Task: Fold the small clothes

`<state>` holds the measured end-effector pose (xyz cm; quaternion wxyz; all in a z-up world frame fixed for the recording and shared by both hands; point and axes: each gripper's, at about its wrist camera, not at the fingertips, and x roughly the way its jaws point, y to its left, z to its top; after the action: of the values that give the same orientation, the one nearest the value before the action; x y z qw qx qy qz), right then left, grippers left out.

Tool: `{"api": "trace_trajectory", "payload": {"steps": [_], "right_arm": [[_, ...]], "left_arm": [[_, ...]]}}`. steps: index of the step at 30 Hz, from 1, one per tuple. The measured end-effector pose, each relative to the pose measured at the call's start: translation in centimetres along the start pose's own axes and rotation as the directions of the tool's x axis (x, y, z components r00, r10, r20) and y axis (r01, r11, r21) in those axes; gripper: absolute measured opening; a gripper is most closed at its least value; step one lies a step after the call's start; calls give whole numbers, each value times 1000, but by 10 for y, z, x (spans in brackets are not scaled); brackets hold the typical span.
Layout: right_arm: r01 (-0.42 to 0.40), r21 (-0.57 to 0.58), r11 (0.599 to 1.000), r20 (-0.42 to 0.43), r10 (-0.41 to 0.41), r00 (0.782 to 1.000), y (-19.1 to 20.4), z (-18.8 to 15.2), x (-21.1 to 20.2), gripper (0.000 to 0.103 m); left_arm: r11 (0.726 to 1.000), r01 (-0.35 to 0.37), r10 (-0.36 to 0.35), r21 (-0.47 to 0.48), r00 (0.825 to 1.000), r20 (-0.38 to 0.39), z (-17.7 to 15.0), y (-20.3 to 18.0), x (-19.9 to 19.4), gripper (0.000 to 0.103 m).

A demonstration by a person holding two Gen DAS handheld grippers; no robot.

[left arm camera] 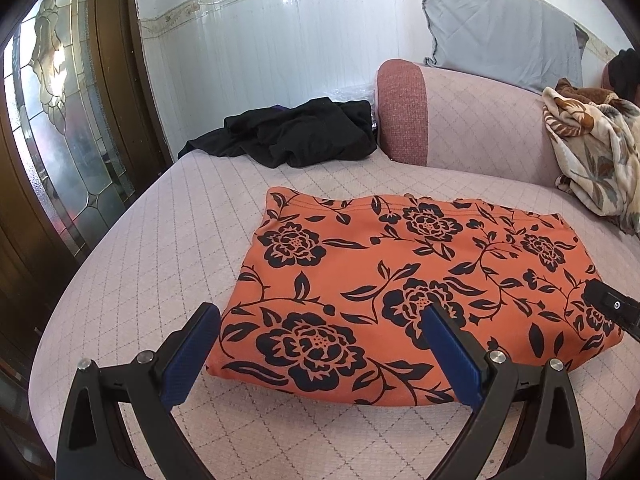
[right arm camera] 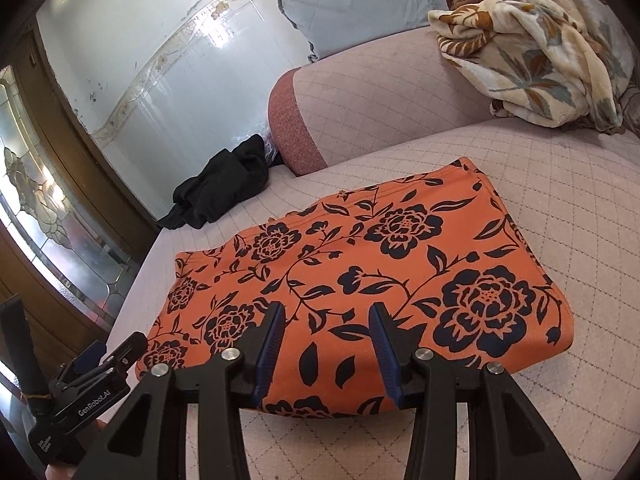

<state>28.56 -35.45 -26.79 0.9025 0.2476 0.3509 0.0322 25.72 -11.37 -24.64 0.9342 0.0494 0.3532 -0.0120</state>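
An orange garment with a dark floral print (left arm camera: 408,276) lies folded into a flat rectangle on the pale quilted sofa seat (left arm camera: 168,248). It also shows in the right wrist view (right arm camera: 360,272). My left gripper (left arm camera: 320,320) is wide open and empty, held above the garment's near left corner. My right gripper (right arm camera: 326,316) is open and empty, held just above the garment's near edge. The right gripper's tip shows at the right edge of the left wrist view (left arm camera: 612,304). The left gripper's body shows at the lower left of the right wrist view (right arm camera: 80,392).
A crumpled black garment (left arm camera: 292,132) lies at the seat's far end near the wall. A floral blanket (left arm camera: 592,148) is heaped on the sofa back at the right. A grey pillow (left arm camera: 496,24) leans behind. A wooden glass door (left arm camera: 52,120) stands at the left.
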Motion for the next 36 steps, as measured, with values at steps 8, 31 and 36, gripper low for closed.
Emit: {"api": "trace_trajectory", "payload": {"steps": [8,31,36], "right_arm": [[-1,9,1000,-15,1,1000,-2,2,11,46],[88,43,995,-38,-86,996,-20,3,22,48],[269,134,954,-165,-246,955,-66,4,50,47]], "left_arm": [[1000,14,-13,4,998,-67,-4,0,21,100],[996,-93,90,-9,978,-188,-5,30,70,103],[997,-69,55,-43,959,-279,-10,39,101,103]]}}
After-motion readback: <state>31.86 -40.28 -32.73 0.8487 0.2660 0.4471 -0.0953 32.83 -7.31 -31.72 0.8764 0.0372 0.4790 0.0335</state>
